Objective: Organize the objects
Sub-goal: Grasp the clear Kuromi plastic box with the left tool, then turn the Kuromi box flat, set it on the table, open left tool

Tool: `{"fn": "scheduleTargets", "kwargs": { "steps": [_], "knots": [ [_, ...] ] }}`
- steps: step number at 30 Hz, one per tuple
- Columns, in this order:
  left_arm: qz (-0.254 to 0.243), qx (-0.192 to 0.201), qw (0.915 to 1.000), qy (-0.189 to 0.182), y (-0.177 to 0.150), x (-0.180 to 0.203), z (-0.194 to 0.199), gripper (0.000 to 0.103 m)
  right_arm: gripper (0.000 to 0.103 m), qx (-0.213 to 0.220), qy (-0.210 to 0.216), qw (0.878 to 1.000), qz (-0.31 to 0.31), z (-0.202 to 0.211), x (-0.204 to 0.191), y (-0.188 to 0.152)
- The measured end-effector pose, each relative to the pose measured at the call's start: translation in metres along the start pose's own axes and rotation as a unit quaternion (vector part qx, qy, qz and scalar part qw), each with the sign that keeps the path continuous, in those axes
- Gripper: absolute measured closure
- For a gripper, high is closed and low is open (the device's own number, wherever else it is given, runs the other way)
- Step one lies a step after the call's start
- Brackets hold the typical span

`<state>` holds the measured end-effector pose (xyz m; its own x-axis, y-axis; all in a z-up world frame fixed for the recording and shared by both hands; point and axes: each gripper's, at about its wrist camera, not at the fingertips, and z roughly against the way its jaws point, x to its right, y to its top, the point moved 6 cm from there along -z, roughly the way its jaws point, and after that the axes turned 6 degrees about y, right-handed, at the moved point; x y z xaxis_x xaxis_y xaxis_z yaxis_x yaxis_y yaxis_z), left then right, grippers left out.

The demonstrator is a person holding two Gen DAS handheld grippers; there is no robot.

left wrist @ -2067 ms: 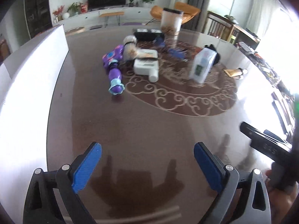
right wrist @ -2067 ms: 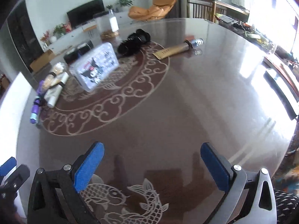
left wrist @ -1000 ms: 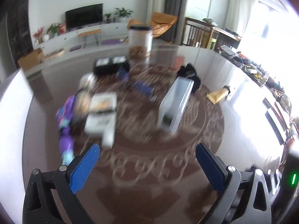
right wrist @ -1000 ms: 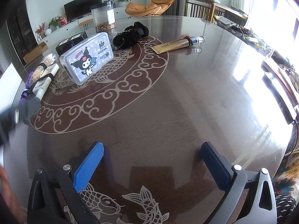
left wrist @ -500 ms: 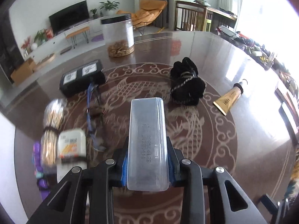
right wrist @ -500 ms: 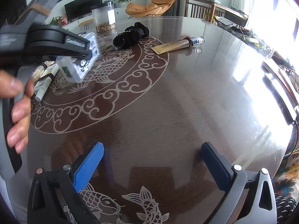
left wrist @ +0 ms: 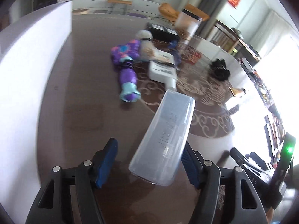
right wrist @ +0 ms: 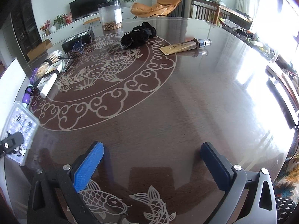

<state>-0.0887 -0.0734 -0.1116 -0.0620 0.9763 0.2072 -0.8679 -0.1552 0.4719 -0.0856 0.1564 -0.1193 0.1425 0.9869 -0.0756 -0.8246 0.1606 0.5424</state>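
Half a second ago the clear plastic case [left wrist: 164,140] stood clamped upright between the left gripper's pads over the middle of the worktop; now it sits near the worktop's left edge, by the white board [left wrist: 28,61], and tilts with its far end leaning right.

In the left wrist view the left gripper [left wrist: 149,162] has its jaws opening with the case between them. The right blue pad [left wrist: 188,162] lies against the case's lower right side, while the left pad [left wrist: 107,163] stands clear of it, so the case is no longer squeezed. Beyond it on the dark worktop [left wrist: 80,85] lie a purple toy [left wrist: 127,71], a white bottle [left wrist: 163,71] just beside it, a pale bundle behind them, and further back a black box [left wrist: 162,31] and a clear jar [left wrist: 188,24]. A black scrunchie [left wrist: 218,69] lies toward the right edge.

In the right wrist view the right gripper [right wrist: 151,166] hangs with its pads wide apart and nothing between them, above the fish pattern near the worktop's near edge. The same case [right wrist: 18,130] shows at the left edge, label up, with a black gripper tip over its near end. A gold tube [right wrist: 185,46] lies toward the far right, well apart from the scrunchie [right wrist: 138,34] and the jar [right wrist: 111,16] at the far edge.
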Motion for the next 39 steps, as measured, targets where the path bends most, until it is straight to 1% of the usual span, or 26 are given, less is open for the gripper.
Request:
{"fn": "scheduleTargets", "kwargs": {
  "steps": [3, 4, 5, 7, 9, 11, 12, 13, 16, 21, 23, 26, 28, 30, 31, 32, 34, 37, 38, 39],
  "knots": [
    [-0.011, 0.008, 0.9999, 0.006, 0.005, -0.002, 0.004, 0.036, 0.0, 0.0, 0.001, 1.0, 0.001, -0.001, 0.0, 0.001],
    [-0.02, 0.012, 0.9995, 0.02, 0.007, -0.001, 0.006, 0.035, 0.0, 0.0, 0.001, 1.0, 0.001, 0.0, 0.0, 0.0],
    [-0.026, 0.019, 0.9986, 0.041, 0.011, -0.001, 0.006, 0.034, 0.0, 0.0, 0.0, 1.0, 0.001, -0.001, 0.0, 0.001],
    [-0.021, 0.03, 0.9977, 0.057, 0.015, -0.006, 0.009, 0.033, 0.0, 0.0, 0.0, 1.0, 0.001, 0.0, 0.0, 0.0],
    [-0.025, 0.037, 0.9971, 0.062, 0.019, -0.006, 0.009, 0.033, 0.0, 0.0, 0.0, 1.0, 0.001, 0.0, 0.0, 0.0],
    [-0.047, 0.037, 0.996, 0.066, 0.022, 0.0, 0.006, 0.032, 0.0, 0.0, 0.0, 1.0, 0.0, 0.0, 0.0, 0.0],
    [-0.06, 0.034, 0.9953, 0.068, 0.022, 0.002, 0.005, 0.03, 0.0, 0.0, 0.0, 1.0, 0.0, 0.0, 0.0, 0.001],
    [-0.079, 0.027, 0.994, 0.071, 0.021, 0.007, 0.002, 0.026, 0.0, 0.0, 0.0, 1.0, 0.0, 0.0, 0.0, 0.0],
    [-0.107, 0.019, 0.9907, 0.081, 0.021, 0.012, -0.005, 0.022, 0.0, 0.0, 0.0, 1.0, 0.0, 0.0, 0.0, 0.0],
    [-0.146, -0.013, 0.9838, 0.103, 0.011, 0.019, -0.017, 0.021, 0.0, 0.001, 0.001, 1.0, 0.0, 0.0, 0.0, 0.0],
    [-0.158, -0.024, 0.9818, 0.103, 0.006, 0.021, -0.024, 0.021, 0.0, 0.001, 0.001, 1.0, 0.0, 0.0, 0.0, 0.0],
    [-0.145, -0.02, 0.9846, 0.095, 0.006, 0.02, -0.025, 0.021, 0.0, 0.001, 0.001, 1.0, 0.001, 0.0, 0.0, 0.0],
    [-0.13, -0.011, 0.9863, 0.102, 0.009, 0.016, -0.027, 0.022, 0.0, 0.001, 0.001, 1.0, 0.0, 0.0, 0.0, 0.0],
    [-0.105, 0.01, 0.9881, 0.112, 0.013, 0.01, -0.025, 0.03, 0.0, 0.001, 0.001, 1.0, 0.0, 0.0, 0.0, 0.0],
    [-0.094, 0.018, 0.9883, 0.119, 0.014, 0.009, -0.023, 0.037, 0.0, 0.002, 0.001, 1.0, 0.0, 0.0, 0.0, 0.0],
    [-0.077, 0.025, 0.9889, 0.124, 0.014, 0.006, -0.022, 0.038, 0.0, 0.001, 0.001, 1.0, 0.001, 0.001, 0.001, 0.0],
    [-0.067, 0.036, 0.9886, 0.13, 0.008, 0.006, -0.019, 0.039, 0.0, 0.002, 0.001, 1.0, 0.001, 0.001, 0.001, 0.0],
    [-0.065, 0.061, 0.9866, 0.137, -0.001, 0.008, -0.015, 0.037, 0.0, 0.0, 0.005, 1.0, 0.001, 0.0, 0.0, 0.001],
    [-0.064, 0.067, 0.9858, 0.139, -0.003, 0.008, -0.014, 0.035, 0.0, -0.004, 0.015, 1.0, -0.002, 0.002, 0.002, 0.002],
    [-0.063, 0.07, 0.9853, 0.142, -0.003, 0.007, -0.015, 0.032, 0.0, -0.003, 0.037, 0.999, -0.015, 0.005, 0.004, 0.004]
  ]
}}
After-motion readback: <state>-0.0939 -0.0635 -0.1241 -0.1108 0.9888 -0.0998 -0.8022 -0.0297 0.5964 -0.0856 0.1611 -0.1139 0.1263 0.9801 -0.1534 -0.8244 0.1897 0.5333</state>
